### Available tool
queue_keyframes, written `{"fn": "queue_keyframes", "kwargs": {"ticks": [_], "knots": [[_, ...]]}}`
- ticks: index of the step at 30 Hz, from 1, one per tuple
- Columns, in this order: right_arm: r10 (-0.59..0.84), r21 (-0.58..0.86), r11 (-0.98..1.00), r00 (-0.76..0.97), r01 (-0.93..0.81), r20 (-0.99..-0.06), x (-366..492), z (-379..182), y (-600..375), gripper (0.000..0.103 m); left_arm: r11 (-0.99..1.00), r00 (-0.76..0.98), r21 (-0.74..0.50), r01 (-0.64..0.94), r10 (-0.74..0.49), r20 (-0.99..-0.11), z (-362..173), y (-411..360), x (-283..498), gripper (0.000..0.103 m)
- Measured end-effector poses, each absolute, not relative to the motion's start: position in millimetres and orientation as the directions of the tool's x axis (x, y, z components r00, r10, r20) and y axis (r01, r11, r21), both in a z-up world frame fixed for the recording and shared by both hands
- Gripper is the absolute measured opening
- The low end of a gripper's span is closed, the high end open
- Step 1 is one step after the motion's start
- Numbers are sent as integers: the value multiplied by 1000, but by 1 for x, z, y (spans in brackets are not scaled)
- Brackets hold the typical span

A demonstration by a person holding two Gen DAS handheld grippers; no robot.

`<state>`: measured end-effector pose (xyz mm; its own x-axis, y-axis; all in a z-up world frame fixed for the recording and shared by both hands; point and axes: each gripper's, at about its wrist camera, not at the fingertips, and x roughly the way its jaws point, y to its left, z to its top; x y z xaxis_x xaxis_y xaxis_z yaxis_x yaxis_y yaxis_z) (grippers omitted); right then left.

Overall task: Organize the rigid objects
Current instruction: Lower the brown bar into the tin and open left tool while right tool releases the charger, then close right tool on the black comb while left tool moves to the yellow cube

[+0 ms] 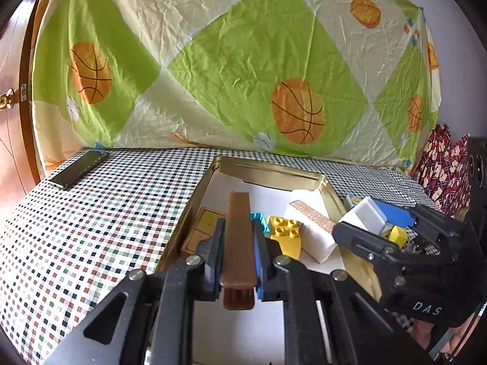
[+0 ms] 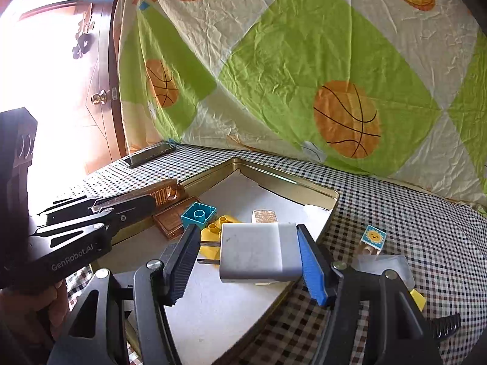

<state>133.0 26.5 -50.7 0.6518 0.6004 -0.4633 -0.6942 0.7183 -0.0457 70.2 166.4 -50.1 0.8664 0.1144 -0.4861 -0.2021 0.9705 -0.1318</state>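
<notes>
My left gripper [image 1: 238, 237] is shut on a long brown plastic bar [image 1: 239, 237] and holds it over the near left part of a gold metal tin [image 1: 271, 170]. My right gripper [image 2: 246, 252] is shut on a white plug adapter [image 2: 258, 252], held above the tin's [image 2: 292, 185] right side; its two prongs point left. Inside the tin lie a teal brick [image 2: 198, 214], a yellow studded brick [image 1: 286, 237], a white block [image 1: 310, 234] and a brown wooden piece [image 2: 173, 219]. The right gripper also shows in the left wrist view [image 1: 386, 228].
A checkered cloth [image 1: 91, 228] covers the table. A dark phone [image 1: 80, 168] lies at the far left. A sun-picture block [image 2: 373, 237], a clear piece [image 2: 386, 264] and a small yellow piece [image 2: 419, 299] lie right of the tin. A basketball-print sheet [image 1: 243, 60] hangs behind.
</notes>
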Motion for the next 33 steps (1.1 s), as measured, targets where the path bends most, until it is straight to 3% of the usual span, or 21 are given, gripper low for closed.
{"fn": "queue_keyframes", "kwargs": {"ticks": [8, 10, 12, 14, 16, 21, 23, 25, 33], "knots": [[589, -62, 679, 594, -731, -548, 147, -69, 58, 65, 969, 841, -88, -232, 155, -518, -57, 170, 80, 15], [580, -72, 688, 606, -722, -545, 145, -70, 56, 70, 968, 844, -84, -236, 162, -512, -57, 169, 77, 16], [575, -80, 699, 625, -711, -529, 141, -68, 49, 74, 965, 847, -79, -249, 177, -502, -57, 167, 75, 27], [574, -86, 705, 637, -704, -514, 135, -66, 37, 75, 962, 859, -98, -253, 177, -481, -56, 166, 68, 54], [566, -93, 722, 663, -685, -490, 128, -62, 20, 75, 959, 875, -115, -258, 182, -448, -54, 163, 59, 70], [514, -103, 784, 733, -612, -446, 119, -59, -37, 76, 959, 903, -144, -244, 170, -394, -47, 146, 46, 82], [455, -120, 826, 778, -550, -434, 122, -59, -66, 79, 962, 911, -140, -235, 168, -376, -44, 134, 44, 94], [389, -121, 869, 813, -480, -432, 129, -59, -96, 83, 967, 922, -143, -212, 149, -358, -41, 122, 45, 99], [280, -52, 933, 809, -356, -517, 160, -67, -166, 86, 988, 916, -110, -111, 59, -396, -45, 66, 69, 99]]}}
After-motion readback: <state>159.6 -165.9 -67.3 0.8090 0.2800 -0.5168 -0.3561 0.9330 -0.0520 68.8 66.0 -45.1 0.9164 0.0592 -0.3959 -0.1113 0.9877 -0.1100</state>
